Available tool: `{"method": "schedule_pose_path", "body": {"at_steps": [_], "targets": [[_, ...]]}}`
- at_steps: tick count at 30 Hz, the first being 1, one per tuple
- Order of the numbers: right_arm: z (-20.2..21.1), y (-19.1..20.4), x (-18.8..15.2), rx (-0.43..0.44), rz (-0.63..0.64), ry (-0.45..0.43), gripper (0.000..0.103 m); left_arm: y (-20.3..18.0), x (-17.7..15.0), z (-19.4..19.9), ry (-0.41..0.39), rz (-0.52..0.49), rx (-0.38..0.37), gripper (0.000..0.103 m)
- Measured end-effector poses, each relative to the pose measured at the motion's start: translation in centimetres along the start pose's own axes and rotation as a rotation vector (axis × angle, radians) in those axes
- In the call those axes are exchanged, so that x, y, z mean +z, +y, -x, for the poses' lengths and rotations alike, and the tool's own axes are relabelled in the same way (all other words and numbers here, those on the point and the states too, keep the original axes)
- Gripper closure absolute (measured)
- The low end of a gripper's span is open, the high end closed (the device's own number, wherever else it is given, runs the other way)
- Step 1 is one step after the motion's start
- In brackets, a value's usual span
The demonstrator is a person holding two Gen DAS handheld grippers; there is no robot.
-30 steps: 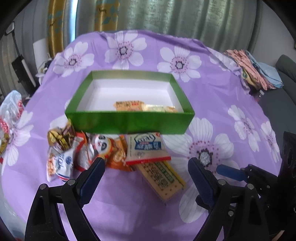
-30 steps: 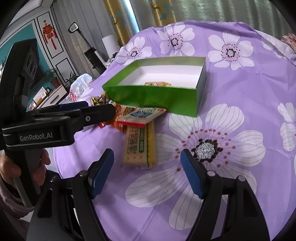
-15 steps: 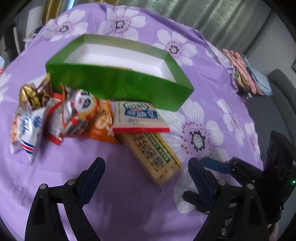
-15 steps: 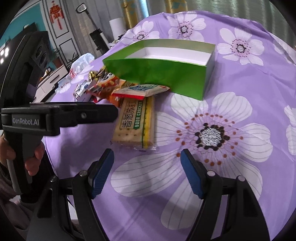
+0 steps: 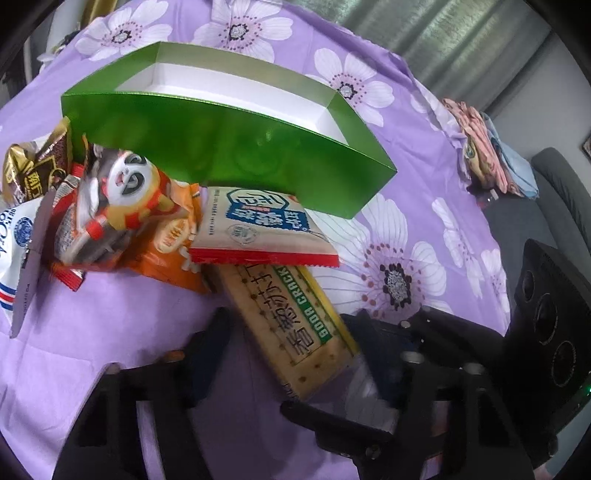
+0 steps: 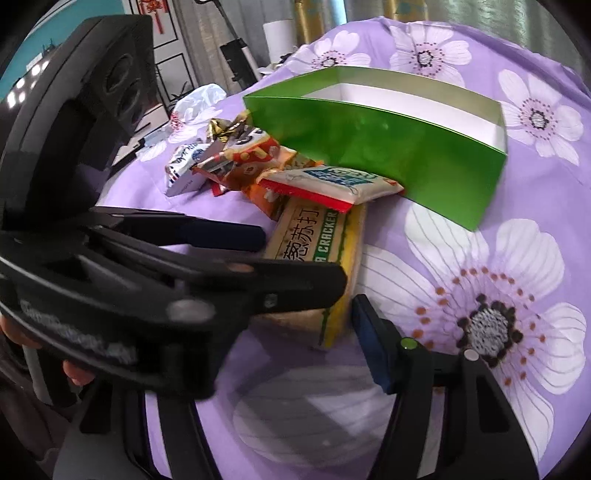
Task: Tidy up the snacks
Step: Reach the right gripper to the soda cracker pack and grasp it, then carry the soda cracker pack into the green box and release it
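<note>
Low in the left-wrist frame, the left gripper (image 5: 291,350) had just been closing around the soda cracker pack (image 5: 295,317), contact unclear; the right gripper (image 6: 332,325) narrowed too. Better squeeze evenly, lift toward the green box (image 5: 229,155).

I see a table under a purple cloth (image 5: 424,122) printed with white flowers. Grey-green curtains (image 5: 461,40) hang behind it, and gold-patterned drapes (image 6: 402,9) show in the right wrist view. At far right sits a grey sofa (image 5: 557,177), with folded cloths (image 5: 484,151) on the table edge beside it. Far left, I make out a teal wall (image 6: 59,40) and a red hanging knot (image 6: 155,11).
</note>
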State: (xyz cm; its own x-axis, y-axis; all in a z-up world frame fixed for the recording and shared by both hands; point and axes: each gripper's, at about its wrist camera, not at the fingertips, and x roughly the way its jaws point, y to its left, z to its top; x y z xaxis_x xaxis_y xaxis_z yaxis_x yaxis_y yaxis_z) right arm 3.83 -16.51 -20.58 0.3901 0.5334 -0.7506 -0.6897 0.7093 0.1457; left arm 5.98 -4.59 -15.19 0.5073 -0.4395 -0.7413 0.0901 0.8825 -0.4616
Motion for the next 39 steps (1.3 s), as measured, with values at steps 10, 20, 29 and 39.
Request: {"method": "schedule_pose_path", "body": {"at_steps": [10,20,29,39], "targets": [[0.2,0.7,-0.3,0.018,-0.085,-0.031,0.043,1.0,-0.8,1.1,0.004,0.026,-0.03,0.059],[2.4,4.0,-1.5,0.011,-0.079,-0.041,0.043,-0.1,-3.0,3.9,-0.013,-0.004,-0.029,0.059],[5.1,6.1,-0.4,0.002,-0.041,-0.12,0.043,-1.4,-2.7,7.5,-0.106,-0.046,-0.02,0.059],[6.7,5.1,3.1,-0.037,-0.009,-0.208,0.043,-2.3,1.2,8.6,-0.18,-0.09,-0.026,0.059]]}}
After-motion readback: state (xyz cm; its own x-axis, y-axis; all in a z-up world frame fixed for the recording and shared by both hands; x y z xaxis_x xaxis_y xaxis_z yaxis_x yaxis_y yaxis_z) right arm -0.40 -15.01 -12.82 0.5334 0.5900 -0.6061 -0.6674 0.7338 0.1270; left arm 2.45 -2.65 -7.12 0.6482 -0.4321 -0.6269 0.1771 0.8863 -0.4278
